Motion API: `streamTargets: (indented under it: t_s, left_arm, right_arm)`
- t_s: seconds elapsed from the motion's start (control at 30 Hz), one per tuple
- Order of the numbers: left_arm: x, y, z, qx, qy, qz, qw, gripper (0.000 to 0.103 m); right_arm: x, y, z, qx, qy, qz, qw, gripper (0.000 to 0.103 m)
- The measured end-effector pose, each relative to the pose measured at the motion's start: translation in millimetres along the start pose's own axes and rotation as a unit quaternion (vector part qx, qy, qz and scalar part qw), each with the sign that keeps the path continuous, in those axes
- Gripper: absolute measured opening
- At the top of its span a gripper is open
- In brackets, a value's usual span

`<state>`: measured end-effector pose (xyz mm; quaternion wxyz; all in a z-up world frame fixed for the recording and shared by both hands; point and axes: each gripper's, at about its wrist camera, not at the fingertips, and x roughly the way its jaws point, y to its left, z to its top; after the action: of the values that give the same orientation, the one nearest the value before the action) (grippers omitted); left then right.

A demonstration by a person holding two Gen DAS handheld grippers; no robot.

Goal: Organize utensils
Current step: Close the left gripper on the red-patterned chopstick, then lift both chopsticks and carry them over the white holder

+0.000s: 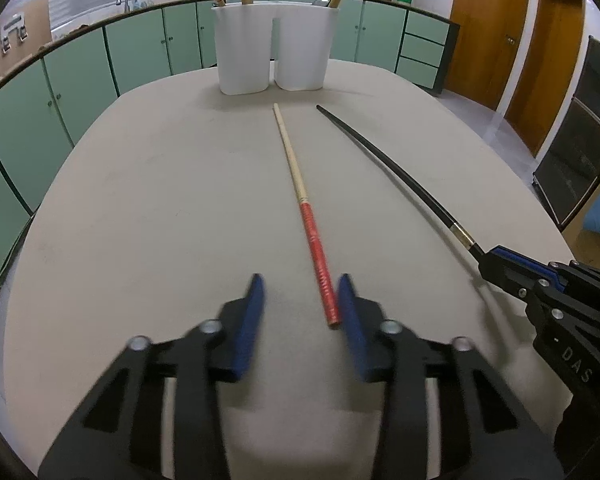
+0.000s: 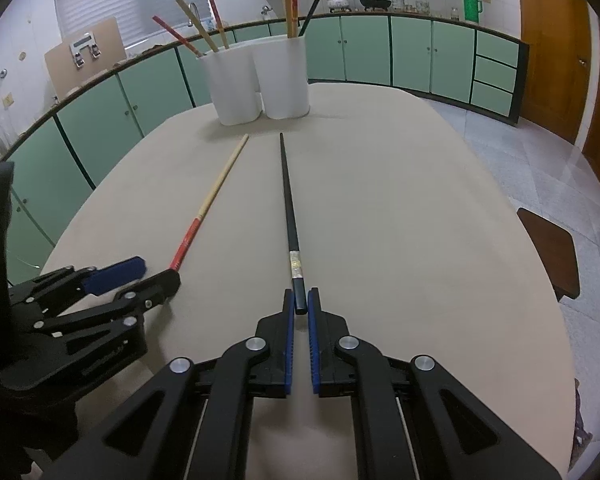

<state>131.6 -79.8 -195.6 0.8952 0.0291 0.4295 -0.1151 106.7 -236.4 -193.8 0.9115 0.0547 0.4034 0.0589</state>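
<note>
**Q:** Green kitchen cabinets curve behind a beige worktop [image 1: 140,200]. What sits on it?

**A:** Going left to right in the left wrist view: the left gripper [image 1: 300,304] at lower centre, its fingers [image 1: 250,312] spread. The red-handled chopstick [image 1: 318,264] lies between them, beside the right-hand finger, not yet pinched. At far right, the right gripper [image 2: 299,306] has its fingers pinching the end of the black chopstick [image 2: 288,208]. A white holder [image 1: 274,48] with chopsticks in it stands at upper centre.

**Q:** What might go wrong?

**A:** Gripped so far off-centre, the red one could roll or skid aside. Held by its very tip, the black one may droop, pivot or miss the holder.
</note>
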Motion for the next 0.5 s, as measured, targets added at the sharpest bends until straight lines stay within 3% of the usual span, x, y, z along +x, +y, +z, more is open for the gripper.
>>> streamTargets:
  t_s: [0.07,0.13,0.5]
  left_arm:
    - [-0.4,-3.1,-0.2,0.000,-0.001,0.004,1.0000,0.015]
    - [-0.6,-5.3,-0.2,0.003,-0.001,0.010,0.9999,0.007]
    - [-1.0,-5.5,-0.3,-0.001,-0.003,0.016,0.9999,0.005]
  right_arm:
    - [-0.2,-0.6,0.6,0.001,-0.001,0.001,1.000,0.007]
    - [-0.4,-0.2,0.7,0.001,-0.002,0.001,1.000,0.007]
    - [-7.2,3.4,-0.1,-0.008,-0.010,-0.001,1.000,0.007]
